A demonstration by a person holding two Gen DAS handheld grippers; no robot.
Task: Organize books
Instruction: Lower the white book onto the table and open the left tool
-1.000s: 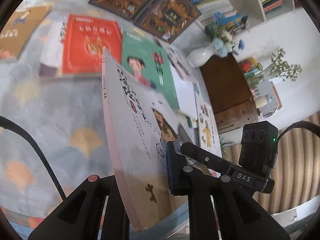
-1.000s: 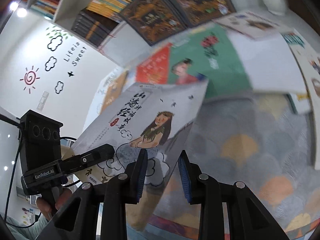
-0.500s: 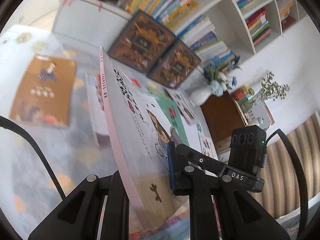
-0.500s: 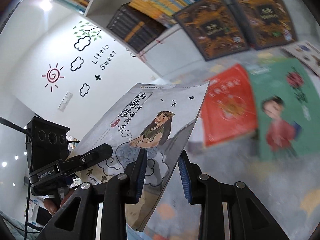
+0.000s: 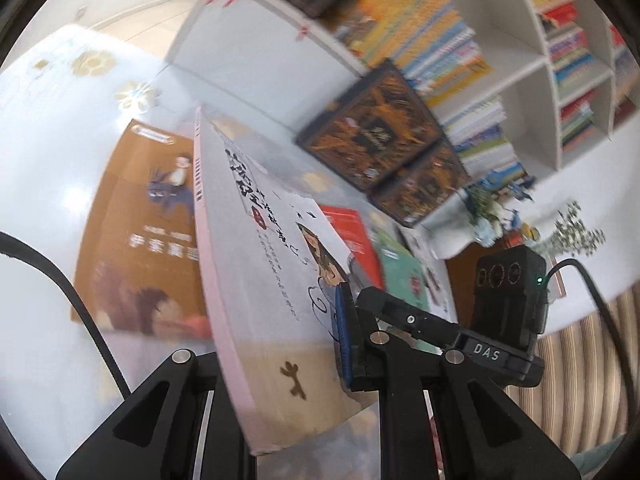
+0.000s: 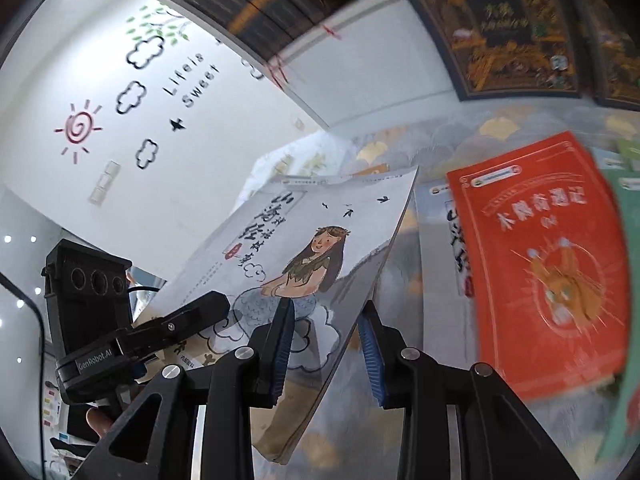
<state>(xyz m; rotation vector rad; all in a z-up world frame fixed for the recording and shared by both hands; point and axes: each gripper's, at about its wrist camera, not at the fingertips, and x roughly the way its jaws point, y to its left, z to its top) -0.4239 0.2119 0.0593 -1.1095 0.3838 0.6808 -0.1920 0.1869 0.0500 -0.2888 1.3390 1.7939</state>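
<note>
A grey book (image 5: 260, 260) with a long-haired girl on its cover hangs tilted above the tablecloth, gripped from both sides. My left gripper (image 5: 280, 340) is shut on its lower edge; one blue pad (image 5: 344, 332) presses the cover and the other finger is hidden behind the book. In the right wrist view the same grey book (image 6: 304, 240) runs slantwise between the pads of my right gripper (image 6: 326, 332), which is shut on its corner. The left gripper (image 6: 200, 312) shows there on the cover's left side.
A brown book (image 5: 136, 232) lies flat on the pale patterned cloth (image 5: 48, 120) just behind the held book. A red book (image 6: 548, 272) and a green book (image 5: 404, 276) lie to the right. Two dark ornate books (image 5: 372, 128) lean against the white bookshelf (image 5: 560, 60).
Both grippers have carried the grey book to the left. The red and green books slid to the right of the views, and the brown book came up behind the held one.
</note>
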